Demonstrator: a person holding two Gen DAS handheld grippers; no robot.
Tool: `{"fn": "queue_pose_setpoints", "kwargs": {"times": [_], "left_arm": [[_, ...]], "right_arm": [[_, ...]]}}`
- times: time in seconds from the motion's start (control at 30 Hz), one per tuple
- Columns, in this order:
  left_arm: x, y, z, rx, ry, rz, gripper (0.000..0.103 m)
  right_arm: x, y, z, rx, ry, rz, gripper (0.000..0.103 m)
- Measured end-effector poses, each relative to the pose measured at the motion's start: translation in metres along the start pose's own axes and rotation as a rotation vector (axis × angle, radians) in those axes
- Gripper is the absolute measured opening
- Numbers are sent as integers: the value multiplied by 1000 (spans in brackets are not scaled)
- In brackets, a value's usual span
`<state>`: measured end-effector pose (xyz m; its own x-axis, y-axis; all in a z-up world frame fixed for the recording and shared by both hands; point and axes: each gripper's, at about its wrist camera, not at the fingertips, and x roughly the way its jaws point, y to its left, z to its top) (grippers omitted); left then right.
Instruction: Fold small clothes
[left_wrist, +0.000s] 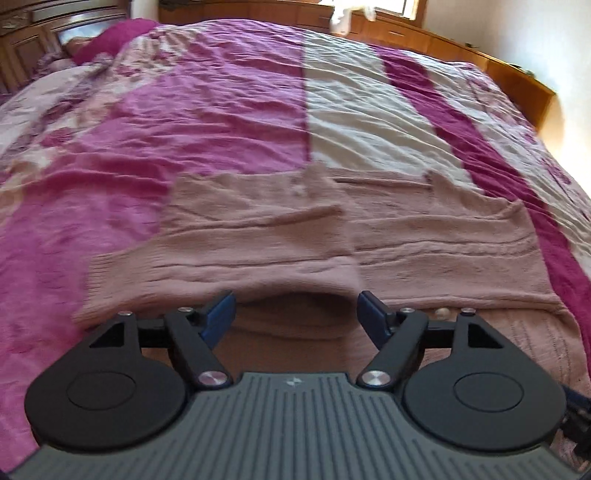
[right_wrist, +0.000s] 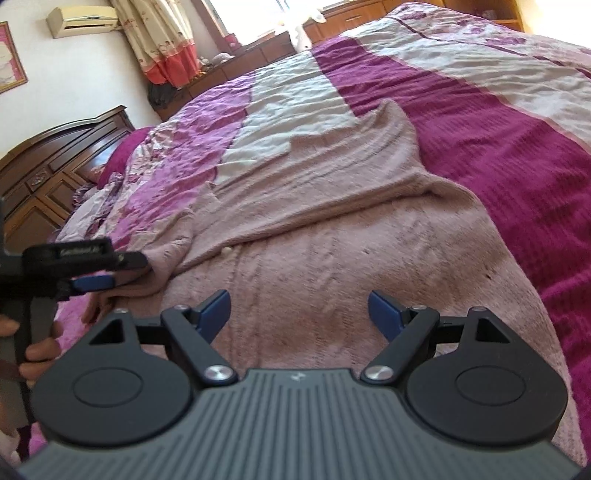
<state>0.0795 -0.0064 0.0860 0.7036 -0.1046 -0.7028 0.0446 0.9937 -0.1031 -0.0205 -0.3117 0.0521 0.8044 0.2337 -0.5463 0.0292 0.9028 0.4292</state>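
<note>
Across the striped bed (left_wrist: 236, 110), spread flat, a dusty-pink sweater (right_wrist: 332, 221), one side already turned over the body. Left tool (left_wrist: 297, 308) wide and empty, hovering just at the folded edge, probably ready to grip it. Right tool (right_wrist: 297, 308) wide too, holding nothing, poised above the near hem.
</note>
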Motion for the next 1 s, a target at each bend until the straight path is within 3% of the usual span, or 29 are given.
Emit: {"fn": "queue_pose_setpoints", "kwargs": {"times": [0.27,0.63,1.0], "left_arm": [[-32,51,-3,-78,60,119,82],[-43,115,-25,-139,131,233,83],[-46,170,-44,-198,178,318,83]], "right_arm": [[6,45,18,-75,24,112,83],[38,144,26,-243,85,292,83],[81,234,10,-514,140,348,83]]}}
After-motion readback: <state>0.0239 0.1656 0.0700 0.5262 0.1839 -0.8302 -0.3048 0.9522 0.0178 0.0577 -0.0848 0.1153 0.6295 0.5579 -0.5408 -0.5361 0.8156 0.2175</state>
